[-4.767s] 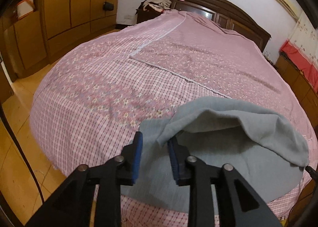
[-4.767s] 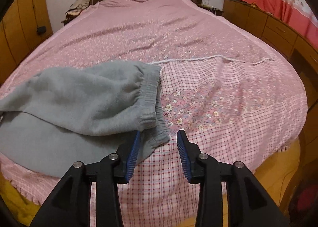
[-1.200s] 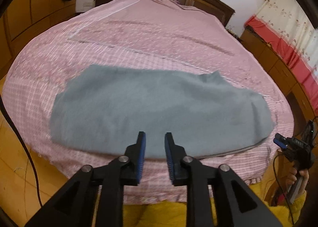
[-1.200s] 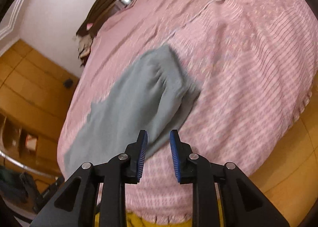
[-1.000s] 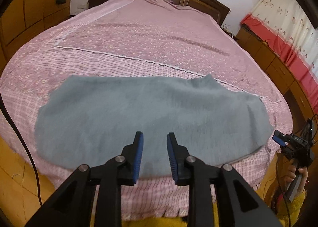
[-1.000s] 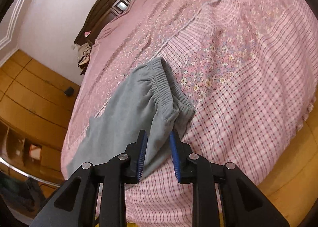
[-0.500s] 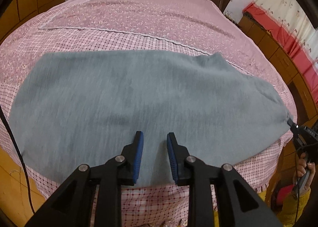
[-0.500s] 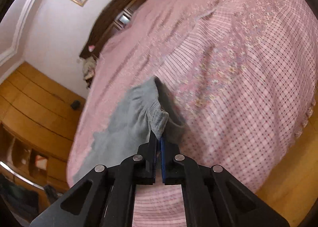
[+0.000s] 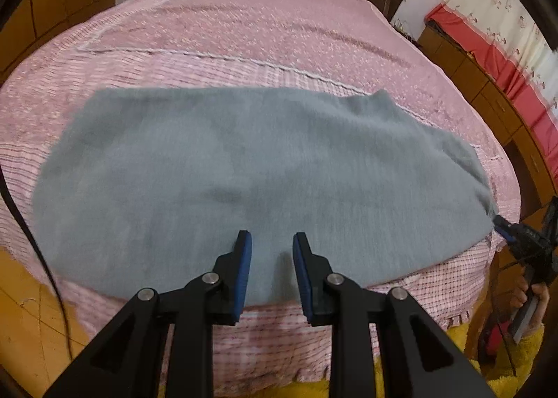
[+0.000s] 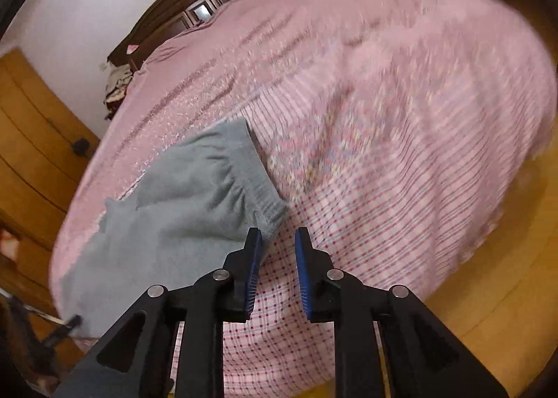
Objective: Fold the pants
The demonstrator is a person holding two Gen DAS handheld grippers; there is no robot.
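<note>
1. Left wrist view: grey fleece pants (image 9: 261, 167) lie flat across the pink checked bedspread (image 9: 244, 31), already doubled leg on leg (my judgement); shorter folds remain.
2. Left gripper (image 9: 271, 251) hovers over their near edge, jaws parted, empty.
3. Right gripper (image 10: 278, 248), jaws just reopened with nothing between them, sits just beside the elastic waistband (image 10: 265, 195).

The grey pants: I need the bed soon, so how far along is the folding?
Done: the grey pants lie flat across the pink checked bedspread, apparently doubled leg over leg. In hand: nothing. The left tongs hover open over the near edge. The right tongs have just opened beside the waistband, with nothing between them. Left: the crosswise folds into a compact bundle.
</note>
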